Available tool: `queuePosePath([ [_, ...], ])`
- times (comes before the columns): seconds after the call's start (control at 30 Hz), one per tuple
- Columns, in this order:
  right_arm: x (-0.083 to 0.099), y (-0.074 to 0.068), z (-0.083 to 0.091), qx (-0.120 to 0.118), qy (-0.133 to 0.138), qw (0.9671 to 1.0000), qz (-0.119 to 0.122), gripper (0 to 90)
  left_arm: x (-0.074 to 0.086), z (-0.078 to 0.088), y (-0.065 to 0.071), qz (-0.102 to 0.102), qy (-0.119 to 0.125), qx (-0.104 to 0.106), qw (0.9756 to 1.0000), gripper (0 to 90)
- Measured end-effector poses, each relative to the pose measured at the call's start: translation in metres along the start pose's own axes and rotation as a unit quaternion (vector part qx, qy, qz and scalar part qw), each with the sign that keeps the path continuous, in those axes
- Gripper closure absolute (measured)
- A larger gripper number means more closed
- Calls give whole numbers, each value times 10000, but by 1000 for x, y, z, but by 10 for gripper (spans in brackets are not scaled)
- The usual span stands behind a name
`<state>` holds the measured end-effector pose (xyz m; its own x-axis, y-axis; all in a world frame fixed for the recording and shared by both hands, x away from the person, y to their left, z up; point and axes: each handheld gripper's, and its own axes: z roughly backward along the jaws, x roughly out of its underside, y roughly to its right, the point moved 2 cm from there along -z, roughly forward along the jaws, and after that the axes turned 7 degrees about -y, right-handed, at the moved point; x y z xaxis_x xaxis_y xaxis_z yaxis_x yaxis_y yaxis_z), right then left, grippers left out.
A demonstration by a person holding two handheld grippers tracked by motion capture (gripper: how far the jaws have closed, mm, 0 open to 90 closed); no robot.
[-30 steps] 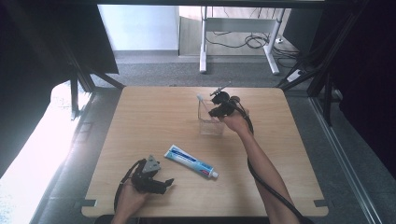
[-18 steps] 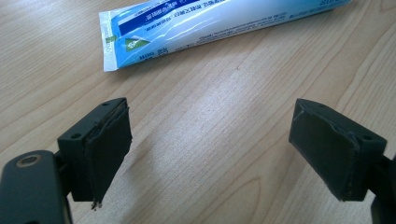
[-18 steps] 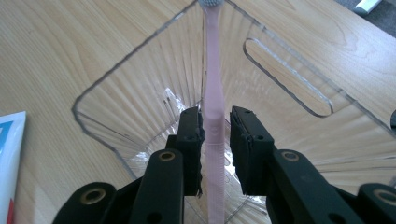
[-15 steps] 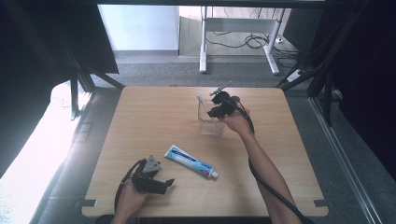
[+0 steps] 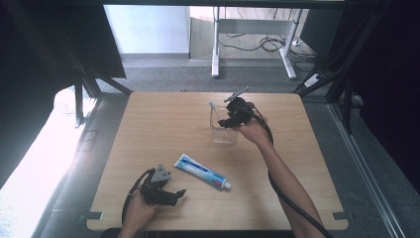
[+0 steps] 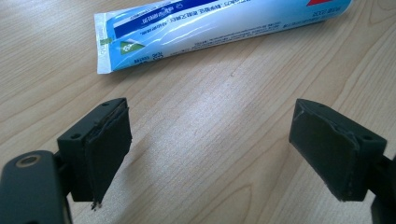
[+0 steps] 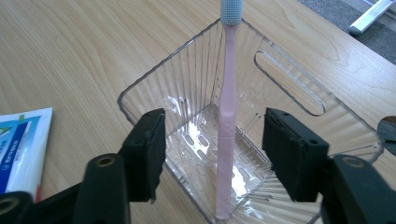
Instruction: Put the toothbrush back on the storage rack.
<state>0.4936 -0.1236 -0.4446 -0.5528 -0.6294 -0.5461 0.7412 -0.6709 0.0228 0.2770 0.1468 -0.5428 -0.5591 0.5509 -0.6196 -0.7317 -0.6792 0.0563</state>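
The toothbrush [image 7: 227,121] is being released into the clear bin [image 7: 299,88], where it leans upright; the right gripper's [image 7: 212,154] jaws have just been opening and stand clear of it. The left gripper [image 6: 210,154] is being held wide apart, empty, near the toothpaste [image 6: 219,25], probably to be grasped next.

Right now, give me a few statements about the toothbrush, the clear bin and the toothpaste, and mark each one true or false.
1. The pink toothbrush stands inside the clear bin. True.
2. The right gripper is clamped on the toothbrush. False: its fingers have just been opening and stand apart on either side of the handle, not pressing it.
3. The toothpaste tube lies flat on the table. True.
4. The left gripper holds the toothpaste. False: its fingers are wide open over bare wood, the tube lying beyond them.
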Motion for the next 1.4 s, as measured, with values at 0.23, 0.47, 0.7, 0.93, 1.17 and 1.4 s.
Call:
queuePosePath([
  [0.23, 4, -2, 8, -4, 49, 10000, 34, 261, 0, 0, 0, -30, -3, -23, 10000, 133],
  [0.47, 12, -6, 15, -99, 104, 9998, 116, 151, 0, 0, 0, -42, -4, -38, 10000, 133],
  [0.7, 21, -7, 25, -208, 217, 9995, 122, 106, 0, 0, 0, -62, -24, -49, 10000, 133],
  [0.93, 32, -10, 36, -211, 242, 9994, 160, 27, 0, 0, 0, -37, 7, -43, 10000, 132],
  [1.17, 45, -13, 44, -197, 227, 9994, 185, 3, 0, 0, 1, -51, 11, -58, 10000, 132],
  [1.4, 59, -20, 51, -183, 195, 9992, 307, 7, 0, -1, 1, -35, 31, -54, 10000, 132],
])
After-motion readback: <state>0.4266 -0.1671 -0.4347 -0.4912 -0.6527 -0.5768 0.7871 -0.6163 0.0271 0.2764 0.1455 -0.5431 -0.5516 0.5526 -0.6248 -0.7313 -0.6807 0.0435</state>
